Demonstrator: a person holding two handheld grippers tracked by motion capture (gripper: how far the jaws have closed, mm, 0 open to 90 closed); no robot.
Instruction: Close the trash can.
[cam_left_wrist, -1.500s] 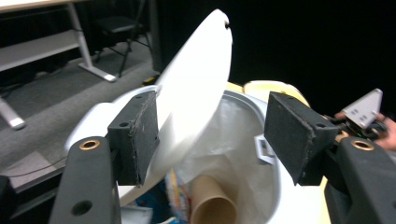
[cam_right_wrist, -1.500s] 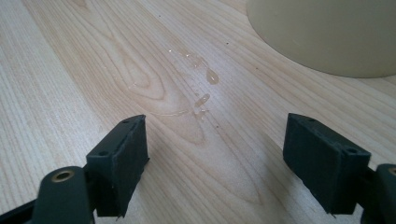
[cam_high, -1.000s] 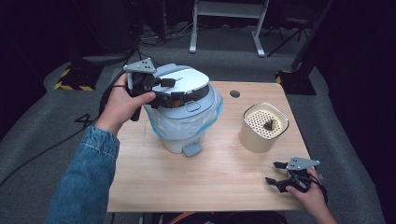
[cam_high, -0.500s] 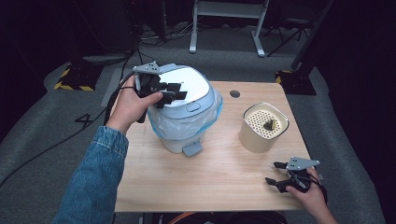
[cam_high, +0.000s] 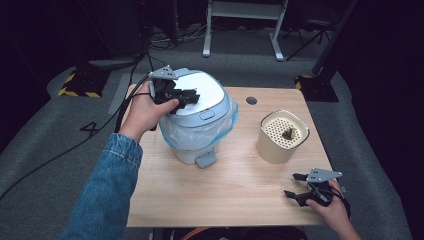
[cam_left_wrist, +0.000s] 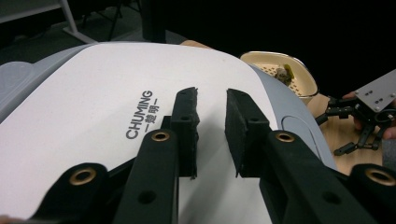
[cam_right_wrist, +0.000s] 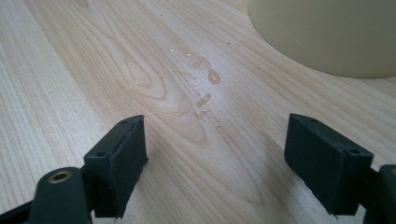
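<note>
1. Left claw (cam_high: 186, 96) over the bin lid (cam_high: 202, 95), upper left of centre in the high view; jaws just been closing, now narrowed to a slim gap with nothing between them
2. In the left gripper view, left claw (cam_left_wrist: 211, 126) at lower centre, black pads (cam_left_wrist: 187, 123) just above the lid (cam_left_wrist: 93, 116); contact with the white surface not clear
3. White lid panel with the printed word "CHUMING" left of the pads, grey rim around it
4. Pedal bin (cam_high: 197, 122) at centre left of the tabletop (cam_high: 225, 190), lid down, clear liner bag (cam_high: 172, 132) bunched out under the rim, grey foot pedal (cam_high: 205, 159) at its front foot
5. Left hand (cam_high: 142, 112) around the claw body, denim sleeve (cam_high: 102, 192) running to the lower left corner, black cable off to the left
6. Right claw (cam_high: 295, 186) at lower right of the high view, low over the tabletop, held by the right hand (cam_high: 332, 207) at the bottom edge
7. In the right gripper view, right claw (cam_right_wrist: 229, 163) with jaws spread wide and empty, bare wood between them, a few drops of liquid (cam_right_wrist: 203, 88) at centre frame
8. Cream container (cam_high: 281, 137) right of centre, well apart from the bin, perforated insert on top with a small dark scrap (cam_high: 288, 133) on it; its wall (cam_right_wrist: 327, 32) at the upper right of the right gripper view
</note>
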